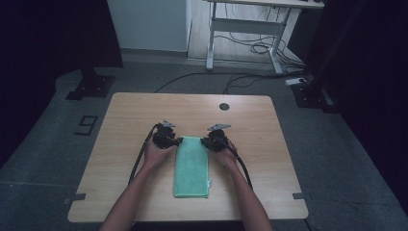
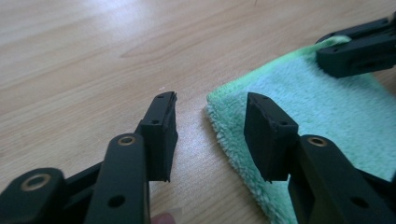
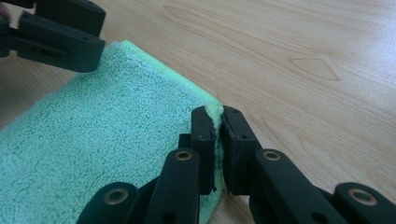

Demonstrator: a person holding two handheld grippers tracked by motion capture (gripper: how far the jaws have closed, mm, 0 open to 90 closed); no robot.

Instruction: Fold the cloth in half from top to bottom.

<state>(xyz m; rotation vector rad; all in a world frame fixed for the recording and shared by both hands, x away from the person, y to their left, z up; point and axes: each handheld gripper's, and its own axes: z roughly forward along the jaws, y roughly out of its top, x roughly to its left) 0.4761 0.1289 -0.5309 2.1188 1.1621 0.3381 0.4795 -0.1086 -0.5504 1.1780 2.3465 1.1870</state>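
Observation:
A green terry towel (image 1: 191,168) lies folded in a long strip on the wooden table (image 1: 269,159), running from the front edge toward the middle. My left gripper (image 1: 169,140) sits at the strip's far left corner. In the left gripper view its jaws (image 2: 210,99) stand open, with the towel corner (image 2: 280,93) lying between them and untouched by the pads. My right gripper (image 1: 214,140) is at the far right corner. In the right gripper view it (image 3: 217,112) is shut on the edge of the towel (image 3: 93,140), with a thin fold pinched between the pads.
A round dark grommet (image 1: 224,106) sits near the table's far edge. Bare wood lies to the left and right of the towel. On the floor beyond the table are a white desk frame (image 1: 250,29), loose cables (image 1: 250,48) and black stand bases (image 1: 90,86).

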